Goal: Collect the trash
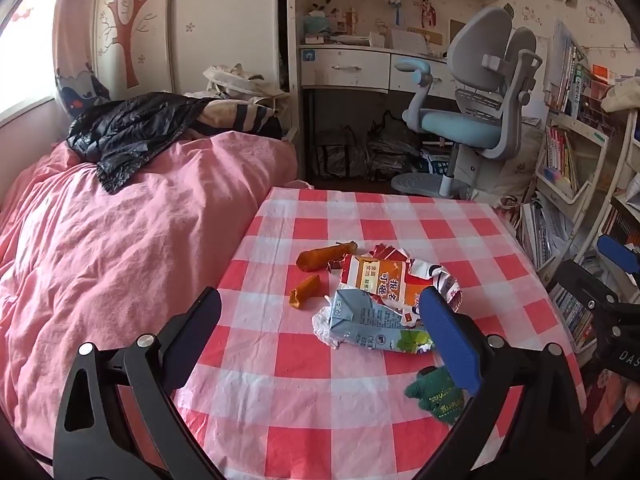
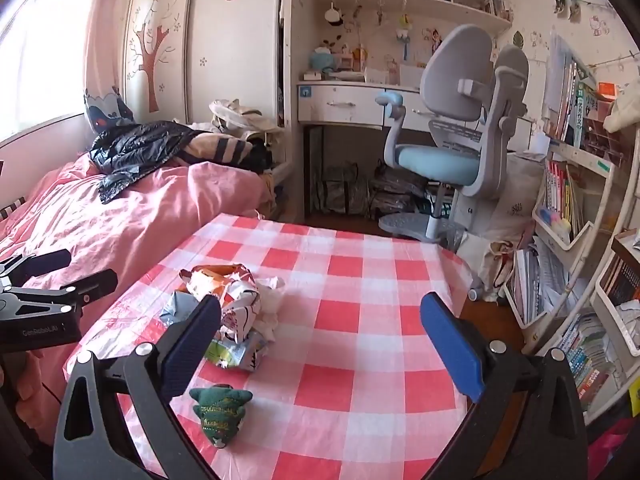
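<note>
Several pieces of trash lie bunched near the middle of the checked tablecloth (image 1: 352,208): a flattened blue-grey carton (image 1: 364,320), an orange-and-white wrapper (image 1: 384,276) overlapping its far edge, and crumpled white packaging (image 2: 240,300) heaped on the same pile. Just beside the heap, toward the bed, sit two orange sausage-like pieces, a longer one (image 1: 324,256) and a shorter one (image 1: 305,292), apart from each other and from the cartons. A small green plush toy (image 2: 220,408) rests nearer to us on the cloth; we judge it is not trash and should stay.

Our left gripper (image 1: 320,320) hovers over the table with its jaws spread wide and nothing between them, the right-hand pad in front of the carton's edge. Our right gripper (image 2: 320,320) is likewise spread wide and empty, with the heap off toward its left finger and bare cloth ahead.

We judge the step in hand to be the first pick, since no piece is lifted. To do it well, we should lower the left gripper so one finger slides under the carton's raised edge and the other comes down on top, pinching paper only and not the thin plastic cloth, which looks likely to bunch and drag. Taking the flat carton first may pull the wrapper along. The small orange pieces want a separate, centred pinch across their width so they do not roll away.

No bin or bag for the trash shows clearly; a black plastic sheet (image 1: 128,132) lies on the pink bed (image 1: 120,260), and we cannot tell whether it is a bag.
</note>
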Demonstrator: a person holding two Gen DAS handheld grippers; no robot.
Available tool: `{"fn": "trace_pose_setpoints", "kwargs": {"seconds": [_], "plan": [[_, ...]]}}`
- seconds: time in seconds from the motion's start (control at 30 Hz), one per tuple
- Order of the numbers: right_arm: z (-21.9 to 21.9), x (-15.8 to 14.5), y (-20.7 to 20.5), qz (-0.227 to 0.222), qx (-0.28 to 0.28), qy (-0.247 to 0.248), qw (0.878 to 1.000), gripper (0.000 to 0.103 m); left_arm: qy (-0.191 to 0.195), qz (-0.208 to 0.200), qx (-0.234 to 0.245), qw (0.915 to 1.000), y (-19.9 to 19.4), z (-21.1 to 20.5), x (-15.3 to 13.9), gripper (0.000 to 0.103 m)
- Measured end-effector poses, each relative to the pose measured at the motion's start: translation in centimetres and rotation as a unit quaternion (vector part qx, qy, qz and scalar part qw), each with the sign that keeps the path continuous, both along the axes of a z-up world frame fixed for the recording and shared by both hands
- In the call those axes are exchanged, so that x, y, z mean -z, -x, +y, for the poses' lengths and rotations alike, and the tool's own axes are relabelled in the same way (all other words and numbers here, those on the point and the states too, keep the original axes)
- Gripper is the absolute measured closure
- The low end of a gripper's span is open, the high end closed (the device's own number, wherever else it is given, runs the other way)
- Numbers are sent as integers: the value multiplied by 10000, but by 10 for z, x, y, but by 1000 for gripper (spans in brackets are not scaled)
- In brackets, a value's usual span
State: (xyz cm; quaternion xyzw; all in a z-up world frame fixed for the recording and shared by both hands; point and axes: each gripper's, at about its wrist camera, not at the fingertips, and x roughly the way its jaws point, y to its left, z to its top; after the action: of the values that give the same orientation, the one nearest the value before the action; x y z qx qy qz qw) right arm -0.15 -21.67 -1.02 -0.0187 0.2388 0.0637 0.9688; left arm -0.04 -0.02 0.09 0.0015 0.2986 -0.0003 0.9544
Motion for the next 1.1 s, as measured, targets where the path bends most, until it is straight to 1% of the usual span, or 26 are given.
{"fn": "trace_pose_setpoints", "kwargs": {"seconds": [0.2, 0.3, 0.37, 0.43, 0.5, 0.57, 0.63, 0.7, 0.87, 1.1], "plan": [[-2, -2, -2, -87, -27, -109, 9999, 7, -57, 17, 229, 9997, 0, -6, -1, 7], [-4, -2, -3, -62, -36, -214, 9997, 7, 24, 38, 332, 9994, 4, -9, 0, 7], [-4, -2, -4, -43, -60, -240, 9997, 7, 9, 122, 376, 9992, 0, -10, 0, 7], [-3, -2, -4, -40, -83, -214, 9997, 7, 80, 196, 402, 9990, -1, -11, -2, 7], [-1, -2, -4, -30, -114, -177, 9998, 7, 71, 185, 430, 9989, -2, -12, -3, 7], [0, -2, -5, -17, -129, -147, 9998, 7, 178, 158, 439, 9988, -1, -12, -5, 7], [0, -2, -6, -12, -146, -132, 9998, 7, 148, 157, 452, 9987, -1, -13, -5, 7], [0, -2, -6, -9, -151, -127, 9998, 7, 214, 135, 468, 9986, -2, -13, -6, 7], [2, -2, -8, 5, -181, -77, 9998, 7, 196, -14, 535, 9984, -1, -16, -7, 7], [5, -1, -12, 37, -241, -16, 9997, 7, 183, -84, 625, 9978, -1, -21, -8, 7]]}}
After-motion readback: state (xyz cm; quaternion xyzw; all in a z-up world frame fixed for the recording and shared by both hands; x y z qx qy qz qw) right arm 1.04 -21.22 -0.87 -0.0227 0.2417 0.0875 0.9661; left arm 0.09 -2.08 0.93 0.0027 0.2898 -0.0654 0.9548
